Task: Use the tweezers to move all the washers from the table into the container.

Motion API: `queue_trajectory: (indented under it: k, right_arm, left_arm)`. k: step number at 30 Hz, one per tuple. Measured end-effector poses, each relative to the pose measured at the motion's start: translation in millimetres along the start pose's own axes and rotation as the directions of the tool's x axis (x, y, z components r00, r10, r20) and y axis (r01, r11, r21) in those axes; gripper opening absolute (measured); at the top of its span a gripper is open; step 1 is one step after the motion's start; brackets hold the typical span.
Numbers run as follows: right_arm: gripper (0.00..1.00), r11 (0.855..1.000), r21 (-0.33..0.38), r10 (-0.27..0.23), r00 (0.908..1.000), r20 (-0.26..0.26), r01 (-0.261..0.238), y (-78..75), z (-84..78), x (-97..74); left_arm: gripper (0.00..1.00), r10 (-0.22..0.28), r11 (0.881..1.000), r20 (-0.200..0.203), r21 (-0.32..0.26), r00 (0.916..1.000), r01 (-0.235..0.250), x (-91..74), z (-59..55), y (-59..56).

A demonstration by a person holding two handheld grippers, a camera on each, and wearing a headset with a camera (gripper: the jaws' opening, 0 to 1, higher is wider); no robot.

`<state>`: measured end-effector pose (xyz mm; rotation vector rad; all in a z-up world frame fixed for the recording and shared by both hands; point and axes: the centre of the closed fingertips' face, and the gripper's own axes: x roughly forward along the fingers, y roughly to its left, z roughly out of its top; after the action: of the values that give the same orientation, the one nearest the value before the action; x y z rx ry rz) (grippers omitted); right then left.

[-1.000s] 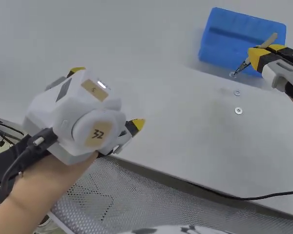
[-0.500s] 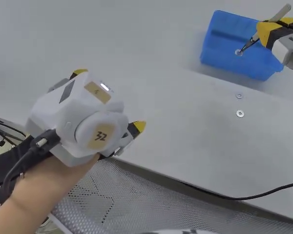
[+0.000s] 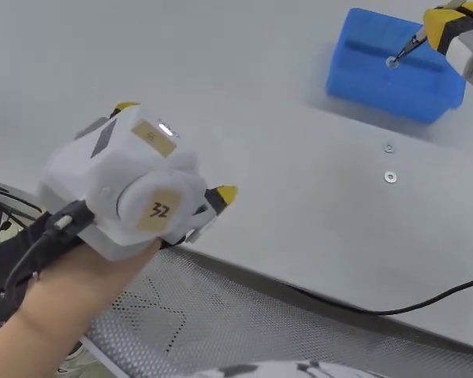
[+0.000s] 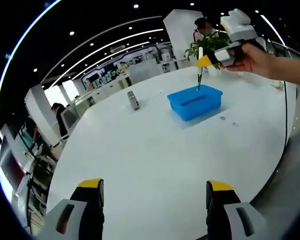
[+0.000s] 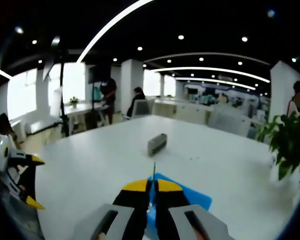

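My right gripper point(image 3: 449, 20) is shut on a pair of tweezers point(image 3: 410, 46), and the tips pinch a small washer point(image 3: 392, 61) over the blue container point(image 3: 363, 75). Two washers lie on the white table point(image 3: 299, 181), one point(image 3: 389, 147) just in front of the container and another point(image 3: 390, 177) a little nearer. My left gripper point(image 3: 175, 151) hovers open at the table's near left edge, holding nothing. In the left gripper view the open jaws frame the container point(image 4: 195, 101) and the right gripper point(image 4: 215, 59) above it. The right gripper point(image 5: 151, 187) has the tweezers point(image 5: 153, 174) between its jaws.
A black cable point(image 3: 394, 309) runs along the table's front edge above a grey mesh surface point(image 3: 221, 315). A small grey box point(image 4: 133, 100) stands on the table beyond the container. A potted plant point(image 4: 210, 42) rises behind it.
The right gripper lifted the tweezers from the table beside the container, with a washer, up and over the container. The left gripper stayed put.
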<state>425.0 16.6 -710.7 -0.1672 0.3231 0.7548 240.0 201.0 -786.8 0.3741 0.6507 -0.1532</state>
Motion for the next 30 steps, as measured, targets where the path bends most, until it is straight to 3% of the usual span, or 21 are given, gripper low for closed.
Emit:
queue_trajectory:
  k: [5,13,22,30]
  right_arm:
    - [0.00,1.000,0.000,-0.007,0.9999,-0.008,0.007,-3.5,-3.7,7.8]
    - [0.00,1.000,0.001,-0.014,0.9992,-0.038,0.014,-2.8,-15.7,22.8]
    - [0.00,1.000,-0.013,-0.019,0.9952,-0.096,0.017,-2.6,-41.4,35.5]
    - [0.00,1.000,-0.008,-0.016,0.9918,-0.127,0.015,-2.4,-53.7,42.9]
  left_arm:
    - [0.86,0.001,1.000,0.002,-0.019,1.0000,-0.001,0.0,1.0,0.2]
    - [0.86,-0.001,1.000,0.000,0.005,1.0000,0.001,0.1,1.1,-1.5]
    - [0.88,-0.011,1.000,0.006,-0.002,0.9999,0.011,0.3,1.5,-2.8]
    - [0.88,-0.012,1.000,0.003,0.008,0.9999,0.012,0.8,1.3,-3.8]
